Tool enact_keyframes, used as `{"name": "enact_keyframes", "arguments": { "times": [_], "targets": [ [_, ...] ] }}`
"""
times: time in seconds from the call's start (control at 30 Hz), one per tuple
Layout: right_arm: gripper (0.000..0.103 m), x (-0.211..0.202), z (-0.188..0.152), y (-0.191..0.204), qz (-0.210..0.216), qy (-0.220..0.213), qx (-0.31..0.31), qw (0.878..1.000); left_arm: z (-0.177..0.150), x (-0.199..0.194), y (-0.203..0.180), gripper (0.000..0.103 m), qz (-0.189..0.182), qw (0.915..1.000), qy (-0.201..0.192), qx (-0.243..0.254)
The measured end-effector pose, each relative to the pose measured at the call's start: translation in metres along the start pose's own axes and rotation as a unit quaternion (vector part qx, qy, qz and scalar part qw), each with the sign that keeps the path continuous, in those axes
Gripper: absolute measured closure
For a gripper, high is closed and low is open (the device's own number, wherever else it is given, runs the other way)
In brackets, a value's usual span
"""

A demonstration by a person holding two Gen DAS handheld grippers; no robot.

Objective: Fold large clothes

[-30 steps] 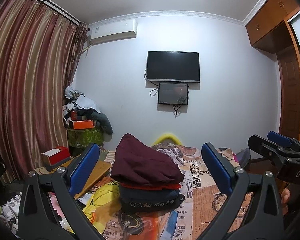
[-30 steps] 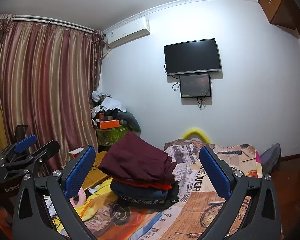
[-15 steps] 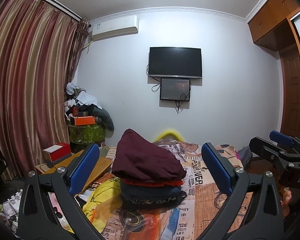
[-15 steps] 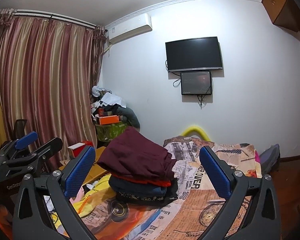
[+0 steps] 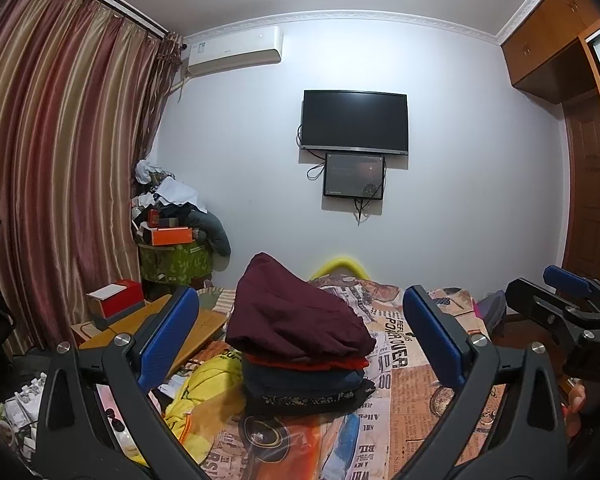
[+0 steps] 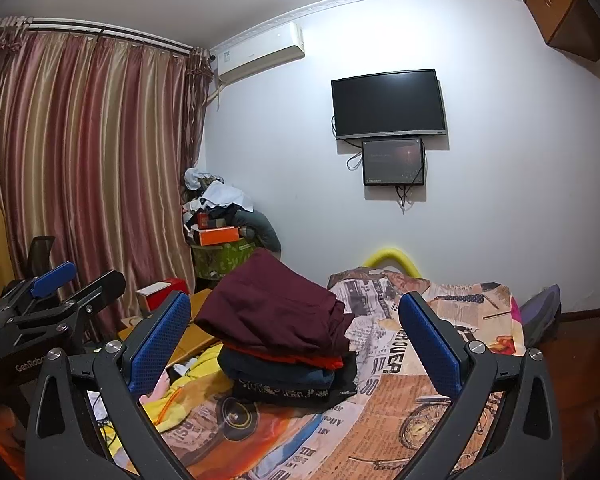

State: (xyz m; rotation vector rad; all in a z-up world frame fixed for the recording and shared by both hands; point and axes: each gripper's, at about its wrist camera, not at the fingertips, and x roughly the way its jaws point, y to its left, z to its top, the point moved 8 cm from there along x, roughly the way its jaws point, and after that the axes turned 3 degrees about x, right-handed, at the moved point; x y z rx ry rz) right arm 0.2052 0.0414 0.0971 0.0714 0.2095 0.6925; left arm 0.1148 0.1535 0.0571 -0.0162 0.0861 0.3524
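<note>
Left wrist view: the left gripper is held above the bed, its blue-padded fingers spread wide and clamping nothing. Between them, at about 6 o'clock from the wall television, sits a stack of folded clothes on the newspaper-print bedcover. A maroon garment tops it, its long axis running from 11 o'clock down to 4 o'clock, high end toward the wall. A yellow garment lies loose at the stack's 8 o'clock. The right gripper shows at 3 o'clock.

Right wrist view: the right gripper is likewise spread apart and empty. The stack sits between its fingers, left of centre, with the maroon garment's long axis again sloping from 11 to 4 o'clock. The left gripper appears at 9 o'clock.
</note>
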Motion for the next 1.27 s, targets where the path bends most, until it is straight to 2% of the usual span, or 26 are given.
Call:
{"name": "enact_keyframes", "arguments": {
  "times": [1.27],
  "targets": [
    [0.0,0.007,-0.003,-0.004,-0.008,0.008,0.003,1.0,-0.005,0.005,-0.007,0.001,-0.035,0.9992,0.015,0.013]
  ]
}}
